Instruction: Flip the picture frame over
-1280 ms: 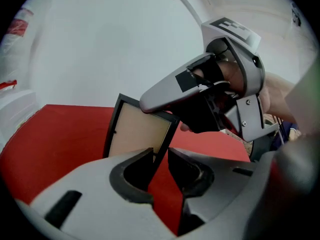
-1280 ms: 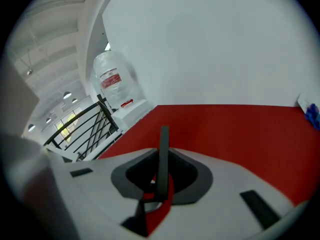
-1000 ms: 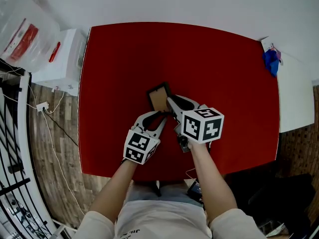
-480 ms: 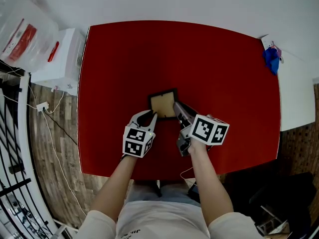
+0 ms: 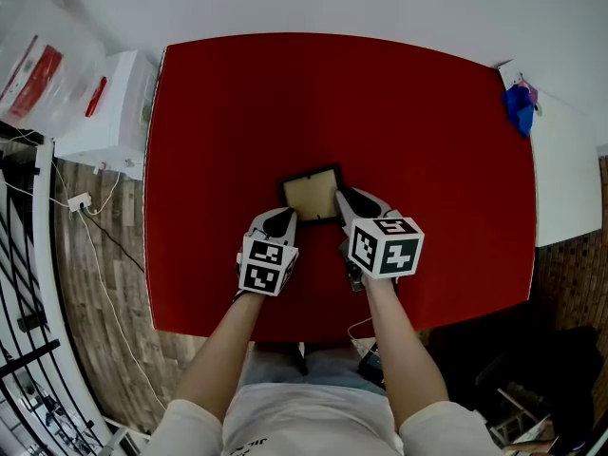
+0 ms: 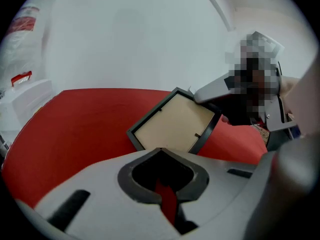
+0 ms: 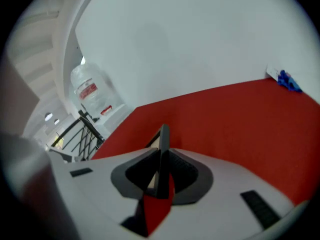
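The black picture frame (image 5: 312,196) sits near the middle of the red table (image 5: 427,131) with its tan backing up. My right gripper (image 5: 344,201) is shut on its right edge. In the right gripper view the frame (image 7: 163,134) stands edge-on between the pads of that gripper (image 7: 161,156). My left gripper (image 5: 283,219) hovers just below the frame's near left corner, apart from it. Its jaws meet at the tips with nothing between them. In the left gripper view the frame (image 6: 175,124) lies tilted ahead, with the right gripper (image 6: 215,91) clamped on its far corner.
A white box (image 5: 104,112) and a clear plastic bag with red print (image 5: 38,65) stand off the table's left side. A blue object (image 5: 520,112) lies on a white surface at the far right. Black railings (image 5: 24,283) run along the left.
The frame has swung from steeply tilted to lying lower with its tan back up, still held by the right gripper. Both hands have sunk, and the left gripper has drawn back from the frame.
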A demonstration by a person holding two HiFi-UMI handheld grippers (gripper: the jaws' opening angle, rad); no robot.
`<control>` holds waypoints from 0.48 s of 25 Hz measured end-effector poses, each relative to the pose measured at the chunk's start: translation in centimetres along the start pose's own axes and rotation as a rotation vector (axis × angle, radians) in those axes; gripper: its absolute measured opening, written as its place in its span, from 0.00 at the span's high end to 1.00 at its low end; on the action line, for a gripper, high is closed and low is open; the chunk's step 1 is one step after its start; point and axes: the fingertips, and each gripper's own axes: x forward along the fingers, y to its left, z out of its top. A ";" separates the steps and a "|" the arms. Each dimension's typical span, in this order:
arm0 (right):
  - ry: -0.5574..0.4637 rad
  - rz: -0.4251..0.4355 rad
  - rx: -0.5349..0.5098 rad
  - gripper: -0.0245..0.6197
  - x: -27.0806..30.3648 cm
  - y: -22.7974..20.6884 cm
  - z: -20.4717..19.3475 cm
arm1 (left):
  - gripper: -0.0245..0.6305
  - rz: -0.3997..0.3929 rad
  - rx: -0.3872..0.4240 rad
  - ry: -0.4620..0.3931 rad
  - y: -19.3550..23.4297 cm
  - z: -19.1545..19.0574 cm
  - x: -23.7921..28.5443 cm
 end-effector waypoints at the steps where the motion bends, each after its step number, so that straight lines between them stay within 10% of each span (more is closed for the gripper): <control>1: 0.014 -0.023 -0.033 0.86 0.2 -0.4 -0.2 | 0.95 0.001 0.002 0.000 0.0 0.1 0.1; 12: 0.118 -0.197 -0.214 0.87 1.5 -3.9 -3.3 | 0.95 -0.014 0.027 0.038 -0.9 -0.5 0.9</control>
